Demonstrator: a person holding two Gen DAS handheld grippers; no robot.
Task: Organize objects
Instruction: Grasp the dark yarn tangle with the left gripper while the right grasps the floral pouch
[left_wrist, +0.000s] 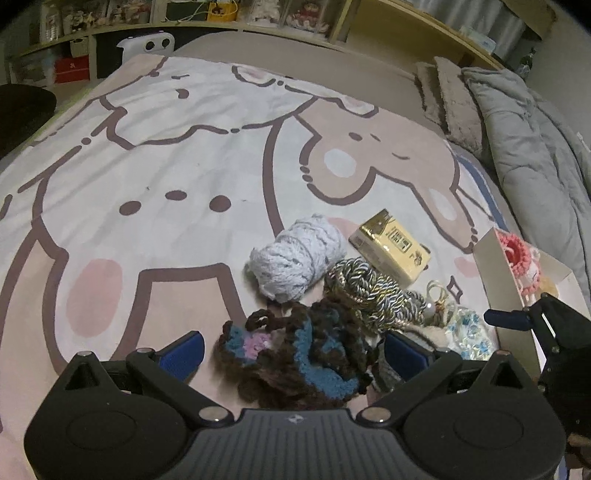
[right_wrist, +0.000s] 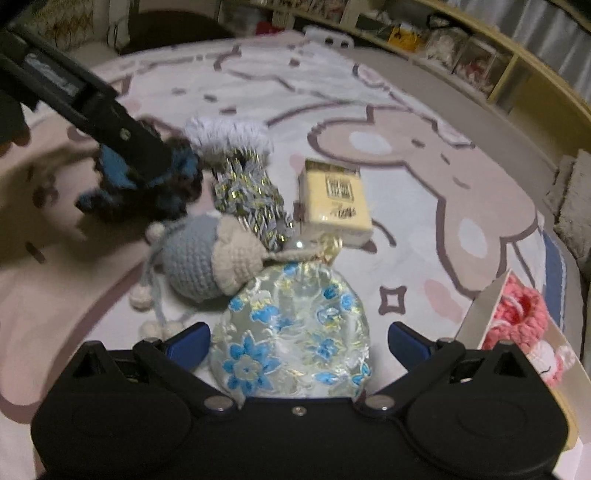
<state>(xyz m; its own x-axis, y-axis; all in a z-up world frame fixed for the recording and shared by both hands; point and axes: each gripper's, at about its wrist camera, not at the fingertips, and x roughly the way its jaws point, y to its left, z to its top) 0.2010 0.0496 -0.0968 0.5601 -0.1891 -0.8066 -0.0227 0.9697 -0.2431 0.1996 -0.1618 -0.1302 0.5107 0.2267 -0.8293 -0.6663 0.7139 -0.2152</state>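
Observation:
A pile of craft items lies on the bed. My left gripper (left_wrist: 291, 349) is open, its jaws on either side of a brown and blue crochet piece (left_wrist: 295, 354), which also shows in the right wrist view (right_wrist: 122, 177). Behind it lie a pale blue yarn ball (left_wrist: 297, 254), a twisted silver-gold cord (left_wrist: 369, 291) and a yellow box (left_wrist: 391, 247). My right gripper (right_wrist: 299, 338) is open around a floral embroidered pouch (right_wrist: 291, 332). A grey and beige crochet ball (right_wrist: 207, 258) lies just beyond the pouch.
A white cardboard box (left_wrist: 495, 266) with pink crochet items (right_wrist: 517, 317) stands at the right. The cartoon-print blanket (left_wrist: 166, 166) covers the bed. Grey pillows (left_wrist: 524, 140) lie far right. Shelves (left_wrist: 258, 14) run along the back.

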